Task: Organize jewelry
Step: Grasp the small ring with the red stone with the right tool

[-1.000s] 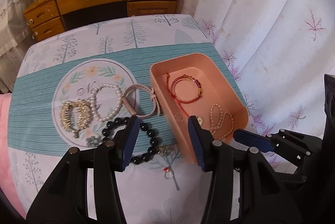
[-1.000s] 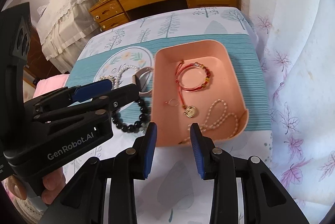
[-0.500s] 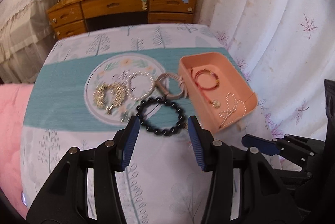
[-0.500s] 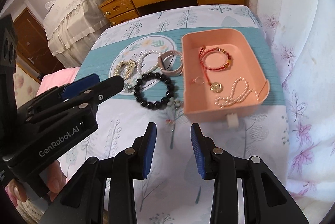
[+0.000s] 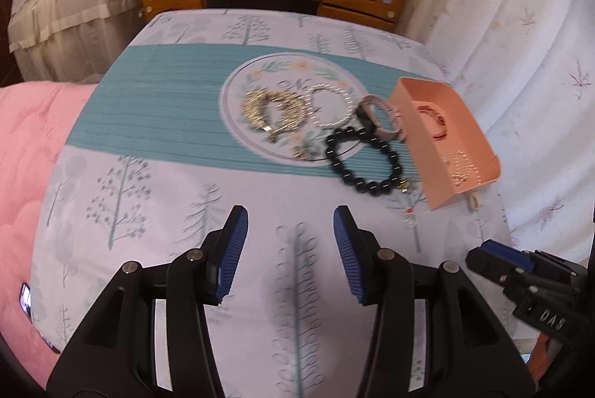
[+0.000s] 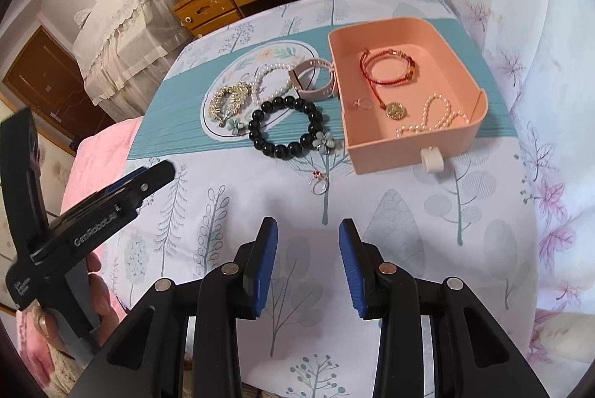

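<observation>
Both tongs (image 5: 290,249) (image 6: 308,260) pulled back from pink tray (image 6: 405,152); empty, half-open over bare cloth

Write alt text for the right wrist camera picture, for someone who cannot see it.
An open, empty right gripper hovers over a tree-print cloth. Ahead, a pink tray holds a red bracelet and pearl strand; a black bead bracelet and other jewelry lie left of it. The left gripper enters from the left.

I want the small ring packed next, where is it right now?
In the right wrist view the small ring lies loose on the bedspread, just in front of the black bead bracelet and left of the pink tray.
</observation>
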